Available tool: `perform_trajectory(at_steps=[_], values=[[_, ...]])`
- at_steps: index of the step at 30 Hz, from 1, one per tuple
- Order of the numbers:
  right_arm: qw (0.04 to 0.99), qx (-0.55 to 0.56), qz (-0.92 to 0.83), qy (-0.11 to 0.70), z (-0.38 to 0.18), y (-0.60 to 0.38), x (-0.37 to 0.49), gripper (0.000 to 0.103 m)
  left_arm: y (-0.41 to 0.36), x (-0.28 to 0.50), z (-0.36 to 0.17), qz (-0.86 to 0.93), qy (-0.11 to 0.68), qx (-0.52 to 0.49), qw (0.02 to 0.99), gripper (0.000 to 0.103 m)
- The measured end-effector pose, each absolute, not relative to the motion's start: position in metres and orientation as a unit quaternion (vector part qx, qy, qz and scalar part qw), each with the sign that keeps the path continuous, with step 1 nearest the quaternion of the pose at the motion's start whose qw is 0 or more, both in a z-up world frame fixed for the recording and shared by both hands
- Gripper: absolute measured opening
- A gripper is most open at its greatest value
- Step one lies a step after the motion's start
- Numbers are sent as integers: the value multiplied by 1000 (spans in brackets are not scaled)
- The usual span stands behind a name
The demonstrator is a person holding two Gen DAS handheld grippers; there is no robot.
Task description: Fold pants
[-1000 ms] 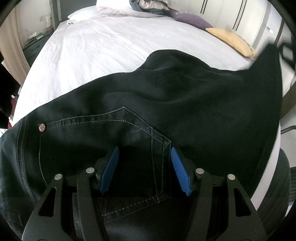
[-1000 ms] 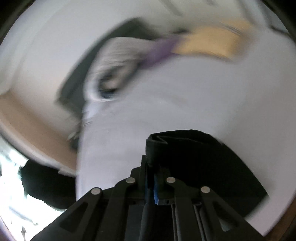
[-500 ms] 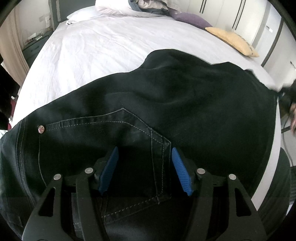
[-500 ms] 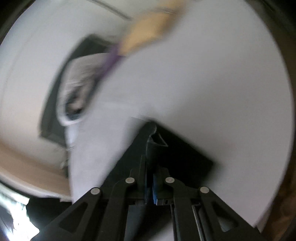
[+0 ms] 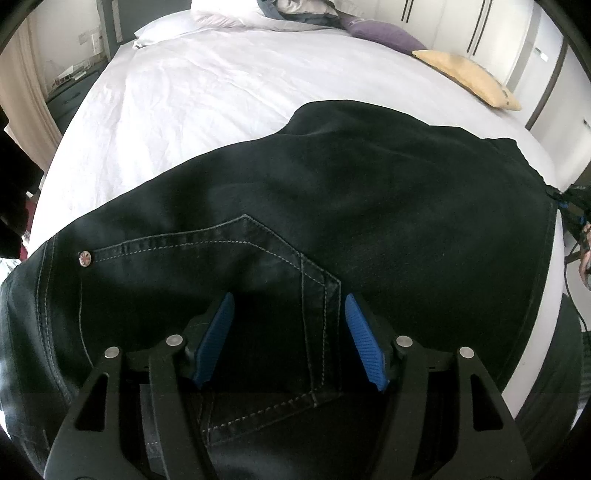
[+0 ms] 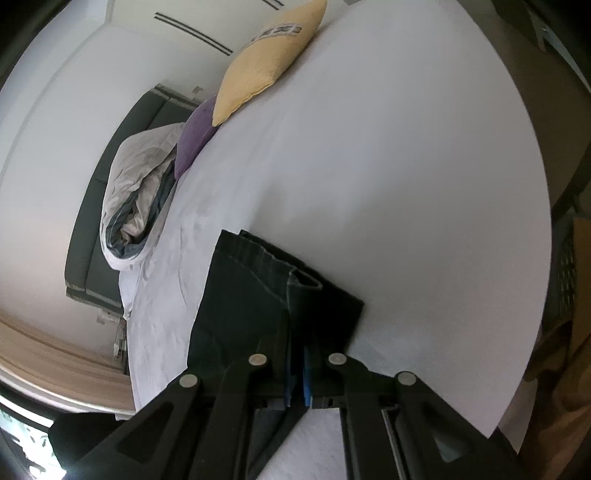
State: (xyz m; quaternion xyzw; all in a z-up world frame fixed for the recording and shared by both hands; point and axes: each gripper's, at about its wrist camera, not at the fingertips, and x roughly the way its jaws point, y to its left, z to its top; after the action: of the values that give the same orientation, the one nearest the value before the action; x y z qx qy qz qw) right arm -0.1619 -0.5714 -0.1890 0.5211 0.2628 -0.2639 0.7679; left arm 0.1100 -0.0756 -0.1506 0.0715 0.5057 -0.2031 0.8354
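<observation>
Black jeans (image 5: 369, 203) lie spread across the white bed sheet (image 5: 203, 92), back pocket and rivet toward me. My left gripper (image 5: 288, 299) hovers open just over that pocket, blue pads (image 5: 218, 336) wide apart and nothing pinched between them. In the right wrist view, my right gripper (image 6: 297, 358) is shut on the leg end of the jeans (image 6: 240, 295), whose hem lies on the sheet near the bed's right edge. A hand (image 5: 585, 254) shows at the far right of the left wrist view.
A yellow pillow (image 5: 469, 77) and a purple pillow (image 5: 384, 33) sit at the far right of the bed. A bunched duvet (image 6: 136, 192) lies by the dark headboard. A nightstand (image 5: 70, 99) stands at the left, wardrobe doors (image 5: 480, 26) behind.
My right gripper came down and rolled, bringing the leg end from the air onto the sheet. The raised fabric at the right now lies flat. The left gripper stayed put.
</observation>
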Motion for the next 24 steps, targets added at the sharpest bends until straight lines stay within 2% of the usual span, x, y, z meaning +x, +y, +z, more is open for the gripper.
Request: perform_trajectory(at_steps=[6, 8, 9, 10, 11, 12, 15, 18, 20, 22, 24], values=[[761, 543, -241, 261, -207, -580, -171, 2, -71, 110, -151, -207, 505, 65, 836, 62], [757, 559, -226, 253, -205, -583, -178, 10, -70, 110, -149, -210, 507, 61, 834, 64], [756, 555, -237, 255, -199, -584, -184, 10, -69, 110, -148, -211, 507, 59, 834, 65], [759, 541, -259, 256, -190, -584, -191, 17, -68, 110, -148, -213, 507, 58, 833, 66], [757, 516, -302, 264, -178, -583, -197, 47, -68, 109, -149, -213, 505, 58, 834, 66], [745, 478, -373, 278, -162, -580, -204, 54, -67, 109, -149, -212, 504, 58, 835, 67], [798, 451, -321, 240, -125, -564, -189, 54, -70, 108, -148, -206, 506, 61, 835, 68], [854, 411, -175, 268, -107, -525, -129, 54, -73, 111, -141, -201, 514, 52, 832, 68], [862, 400, -93, 298, -116, -502, -94, 53, -75, 114, -133, -210, 508, 31, 835, 68], [835, 404, -63, 367, -155, -491, -64, 53, -76, 118, -129, -215, 503, 22, 837, 68], [805, 419, -96, 409, -192, -500, -64, 13, -75, 121, -133, -216, 504, 22, 836, 69]])
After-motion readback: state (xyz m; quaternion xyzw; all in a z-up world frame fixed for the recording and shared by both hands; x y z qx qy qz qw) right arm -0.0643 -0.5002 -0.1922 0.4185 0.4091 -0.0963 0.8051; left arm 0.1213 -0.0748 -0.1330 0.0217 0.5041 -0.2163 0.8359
